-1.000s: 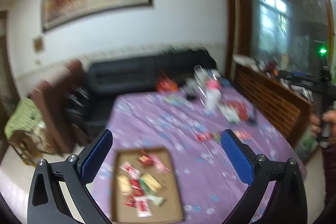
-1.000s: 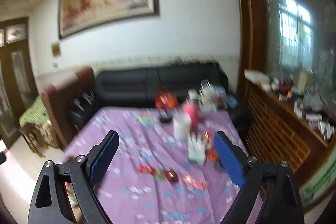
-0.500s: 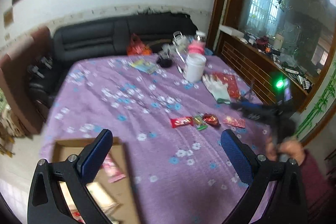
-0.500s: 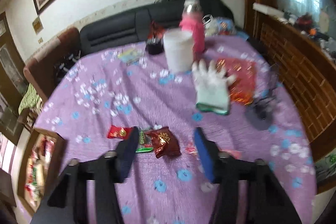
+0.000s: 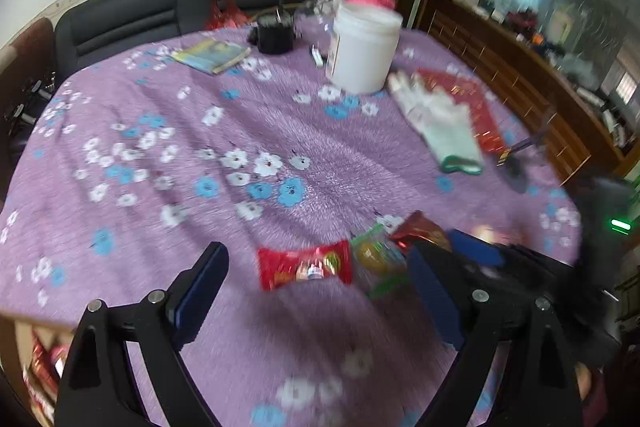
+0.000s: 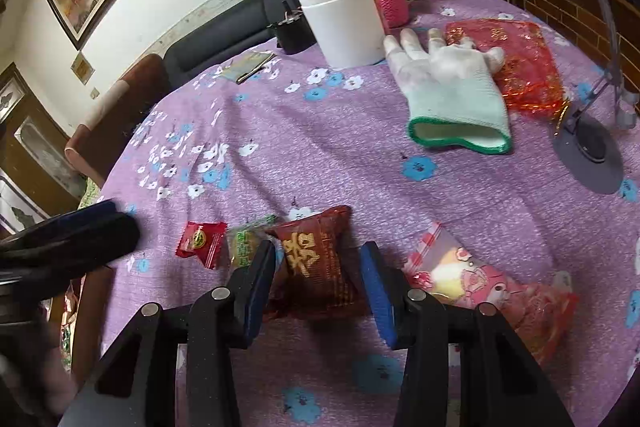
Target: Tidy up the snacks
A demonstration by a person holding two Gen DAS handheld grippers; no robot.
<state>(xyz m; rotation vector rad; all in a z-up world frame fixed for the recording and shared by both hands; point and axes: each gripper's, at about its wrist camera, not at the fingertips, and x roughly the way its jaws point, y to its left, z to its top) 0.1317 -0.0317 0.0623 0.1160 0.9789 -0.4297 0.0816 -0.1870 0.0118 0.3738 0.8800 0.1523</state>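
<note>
Right tongs part-closed astride dark red snack packet, not yet gripping; light, crinkly, slippery—pinch mid-body; left tongs released.

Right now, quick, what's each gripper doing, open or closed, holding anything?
Left gripper: open, holding nothing, poised over the bright red candy packet.
Right gripper: open, fingers either side of the dark red snack packet, not clamped.

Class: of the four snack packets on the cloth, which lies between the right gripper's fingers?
The dark red packet with gold characters; the others lie outside the right gripper.
</note>
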